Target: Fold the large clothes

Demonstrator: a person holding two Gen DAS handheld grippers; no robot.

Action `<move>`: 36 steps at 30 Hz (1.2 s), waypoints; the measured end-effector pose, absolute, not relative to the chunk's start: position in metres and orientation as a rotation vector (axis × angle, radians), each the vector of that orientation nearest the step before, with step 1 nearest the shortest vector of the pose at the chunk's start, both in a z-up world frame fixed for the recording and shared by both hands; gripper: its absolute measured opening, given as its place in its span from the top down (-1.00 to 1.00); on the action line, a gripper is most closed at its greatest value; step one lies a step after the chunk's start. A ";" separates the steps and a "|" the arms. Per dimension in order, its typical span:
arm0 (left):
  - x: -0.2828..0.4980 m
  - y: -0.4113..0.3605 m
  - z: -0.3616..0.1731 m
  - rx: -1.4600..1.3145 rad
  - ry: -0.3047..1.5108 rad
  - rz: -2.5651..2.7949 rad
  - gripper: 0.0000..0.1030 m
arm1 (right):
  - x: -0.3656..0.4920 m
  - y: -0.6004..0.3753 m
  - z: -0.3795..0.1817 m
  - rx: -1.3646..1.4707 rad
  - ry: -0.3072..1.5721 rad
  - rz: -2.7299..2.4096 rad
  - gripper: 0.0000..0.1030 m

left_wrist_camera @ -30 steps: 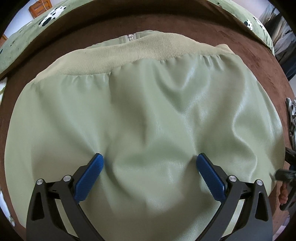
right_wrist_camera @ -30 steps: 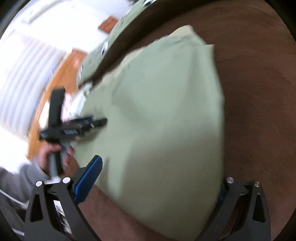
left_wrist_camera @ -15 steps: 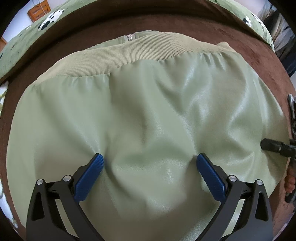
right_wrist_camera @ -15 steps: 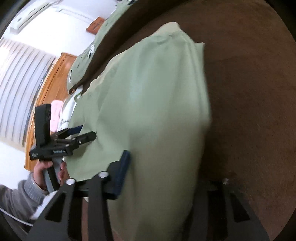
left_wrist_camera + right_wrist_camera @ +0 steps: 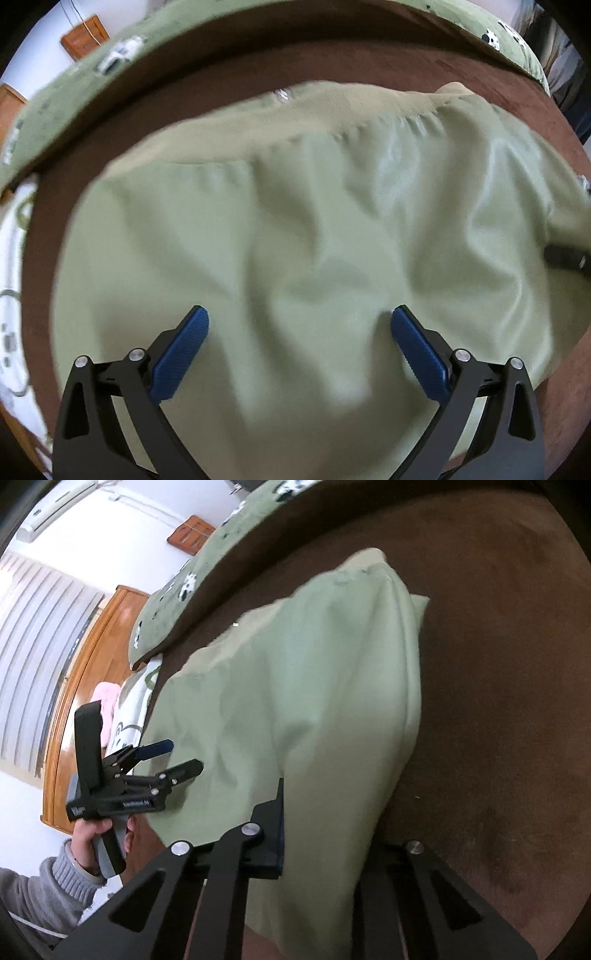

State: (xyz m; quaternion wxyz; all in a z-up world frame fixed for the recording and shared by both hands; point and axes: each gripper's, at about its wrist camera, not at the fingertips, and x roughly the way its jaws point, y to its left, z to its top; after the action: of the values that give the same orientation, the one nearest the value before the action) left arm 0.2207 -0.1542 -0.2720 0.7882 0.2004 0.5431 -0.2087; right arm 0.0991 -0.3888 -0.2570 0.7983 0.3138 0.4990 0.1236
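A light green jacket [image 5: 303, 229] with a ribbed hem [image 5: 332, 118] lies folded on a brown blanket [image 5: 406, 70]. My left gripper [image 5: 299, 325] is open, its blue pads resting on the jacket's near part. In the right wrist view the left gripper [image 5: 173, 755] shows open at the jacket's [image 5: 295, 701] left edge. My right gripper [image 5: 325, 823] is shut on the jacket's right edge, the cloth pinched between its jaws and lifted a little. The right gripper's dark tip shows at the left wrist view's right edge [image 5: 565, 254].
A green quilt with panda print [image 5: 74, 96] lies along the blanket's far side. The brown blanket [image 5: 498, 664] spreads to the right of the jacket. A wooden bed frame [image 5: 81, 672], pink cloth [image 5: 105, 701] and white bedding lie at the left.
My right gripper has closed on the jacket's right edge and raised it. My left gripper stays open on the jacket, and its view has shifted slightly.
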 end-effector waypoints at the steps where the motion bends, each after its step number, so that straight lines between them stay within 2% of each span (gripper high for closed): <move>1: 0.220 -0.146 -0.268 0.424 1.173 -0.446 -0.88 | 0.103 -0.386 -0.247 0.652 1.080 0.268 0.81; 9: 0.236 -0.100 -0.257 0.373 1.165 -0.406 -0.90 | 0.125 -0.364 -0.212 0.512 1.145 0.258 0.82; 12: 0.247 -0.100 -0.290 0.382 1.291 -0.470 -0.90 | 0.126 -0.358 -0.209 0.498 1.145 0.241 0.82; 20: 0.249 -0.099 -0.311 0.359 1.246 -0.489 -0.90 | 0.121 -0.336 -0.185 0.439 1.137 0.177 0.82; 27: 0.256 -0.095 -0.312 0.322 1.271 -0.508 -0.90 | 0.142 -0.294 -0.136 0.355 1.154 0.135 0.82; 36: 0.254 -0.058 -0.291 0.267 1.207 -0.482 -0.88 | 0.168 -0.199 -0.078 0.074 1.145 0.149 0.83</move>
State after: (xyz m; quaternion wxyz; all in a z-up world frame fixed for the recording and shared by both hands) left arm 0.2539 -0.0584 -0.2911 0.7880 0.1239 0.5601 -0.2236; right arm 0.1681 -0.1986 -0.0777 0.8374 0.0348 0.5409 0.0703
